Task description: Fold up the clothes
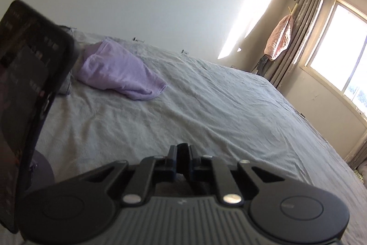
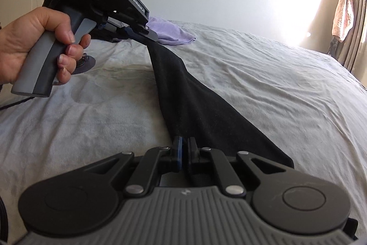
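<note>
Only the right wrist view shows the black garment (image 2: 206,107), a long dark strip of soft, matte cloth stretched over the grey bedsheet (image 2: 286,88); from the left wrist camera it is all but hidden, just a dark sliver between the closed fingers. In the right view the left gripper (image 2: 152,36) is seen from the side, tilted nose-down toward the sheet, its jaws clamped on the far end of the garment, with a hand (image 2: 34,45) wrapped round its grey handle and fingers curled on the trigger. The right gripper (image 2: 184,148) pinches the near end of the same garment, its blue-edged pads pressed together on the cloth. The left wrist view shows the left gripper (image 1: 182,153) closed over the sheet, and the dark, blurred back of the right gripper's body at the frame's left edge. A lilac cloth (image 1: 119,70), fleecy and loosely folded, lies on the sheet beyond the garment's far end. The sheet is thin, creased cotton. Grey pleated curtains (image 1: 305,22) hang past the sheet's far corner.
</note>
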`<state>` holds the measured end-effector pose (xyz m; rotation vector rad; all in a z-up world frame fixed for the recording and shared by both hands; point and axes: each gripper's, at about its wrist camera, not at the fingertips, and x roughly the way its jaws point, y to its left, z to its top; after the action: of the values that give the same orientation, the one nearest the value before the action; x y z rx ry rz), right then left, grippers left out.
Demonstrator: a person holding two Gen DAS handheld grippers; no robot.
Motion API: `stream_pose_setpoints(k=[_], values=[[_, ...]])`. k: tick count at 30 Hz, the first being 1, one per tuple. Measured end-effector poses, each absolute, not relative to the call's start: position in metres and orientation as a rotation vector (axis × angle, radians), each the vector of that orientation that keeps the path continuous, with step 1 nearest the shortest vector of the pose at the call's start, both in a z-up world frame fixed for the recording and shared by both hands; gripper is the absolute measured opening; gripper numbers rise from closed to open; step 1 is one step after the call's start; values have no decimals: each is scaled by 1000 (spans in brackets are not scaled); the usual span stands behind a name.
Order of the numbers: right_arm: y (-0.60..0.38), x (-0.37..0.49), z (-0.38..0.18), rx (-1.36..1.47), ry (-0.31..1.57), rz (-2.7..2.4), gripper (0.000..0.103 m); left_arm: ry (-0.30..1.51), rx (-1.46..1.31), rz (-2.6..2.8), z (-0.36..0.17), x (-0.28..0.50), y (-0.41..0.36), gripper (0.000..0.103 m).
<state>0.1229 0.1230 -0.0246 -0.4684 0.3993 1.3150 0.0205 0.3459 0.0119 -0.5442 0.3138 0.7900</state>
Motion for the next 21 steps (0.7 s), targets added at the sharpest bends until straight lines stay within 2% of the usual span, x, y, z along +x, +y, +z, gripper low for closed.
stream_pose_setpoints(k=[3,6,8,9,10,12,17,20,21], values=[[121,123,-22,-438,412,1354,5,385,-476,841,9,26,347,10],[124,118,-25,-468,431,1373,4,472,-569,847,-5,27,361,10],[125,119,-26,-474,441,1367,4,495,-628,844,-10,26,367,24],[125,119,-26,-476,446,1363,5,495,-650,841,-11,25,367,44],[124,119,-24,-470,447,1363,8,491,-665,839,-11,23,366,56],[120,119,-20,-459,439,1366,12,485,-674,830,-10,22,363,57],[120,114,-21,-514,416,1363,13,507,-757,801,-20,23,364,55],[124,114,-27,-546,409,1338,17,497,-751,816,-22,25,366,47],[125,114,-29,-554,405,1332,21,494,-745,821,-22,25,367,41]])
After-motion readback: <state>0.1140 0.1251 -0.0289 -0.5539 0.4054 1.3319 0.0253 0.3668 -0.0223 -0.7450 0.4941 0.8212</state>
